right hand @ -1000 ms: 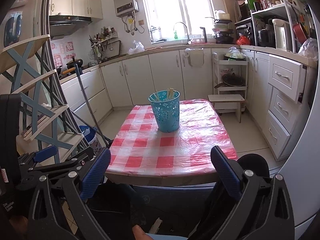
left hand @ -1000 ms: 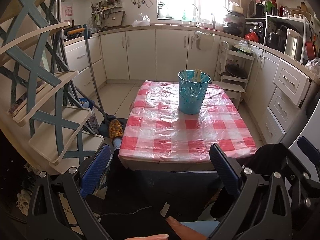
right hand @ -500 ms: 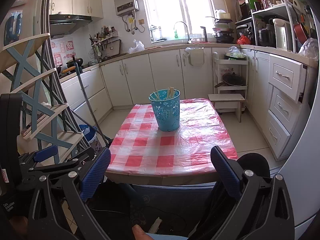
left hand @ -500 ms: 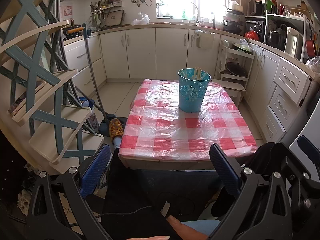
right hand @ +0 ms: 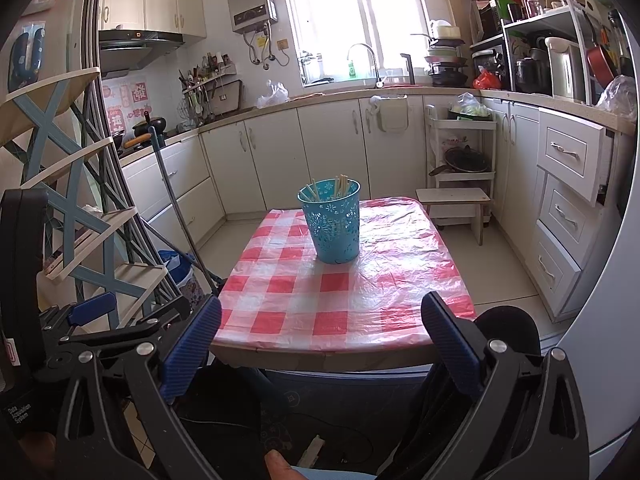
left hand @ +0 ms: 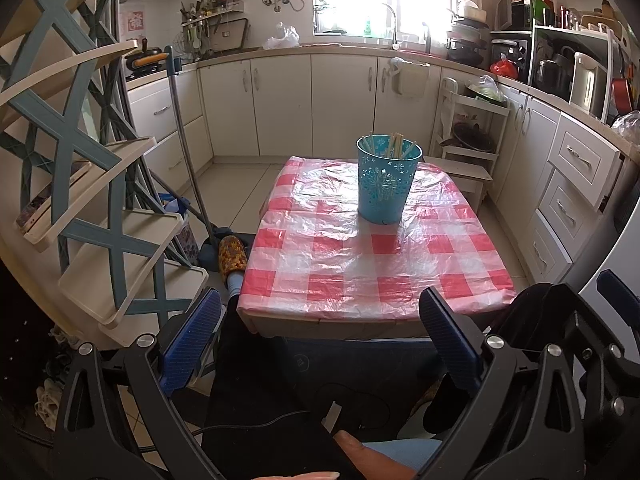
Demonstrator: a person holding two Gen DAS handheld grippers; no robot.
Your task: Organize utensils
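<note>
left gripper (left hand: 320,340) staying wide open, empty | right gripper (right hand: 320,340) also gaping, empty; both hanging before the table (left hand: 376,276) | chopsticks (left hand: 390,145) standing in blue cup (left hand: 386,184); probably sorting is done

A home kitchen: cream cabinets (right hand: 328,152), sink tap (right hand: 366,60), probably a water heater (right hand: 251,0), checked table (right hand: 344,292)

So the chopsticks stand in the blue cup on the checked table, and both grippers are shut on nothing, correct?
Not quite: both the left gripper and the right gripper are open, jaws wide apart, as each wrist view shows. The chopsticks do stand in the blue cup on the checked table.
</note>
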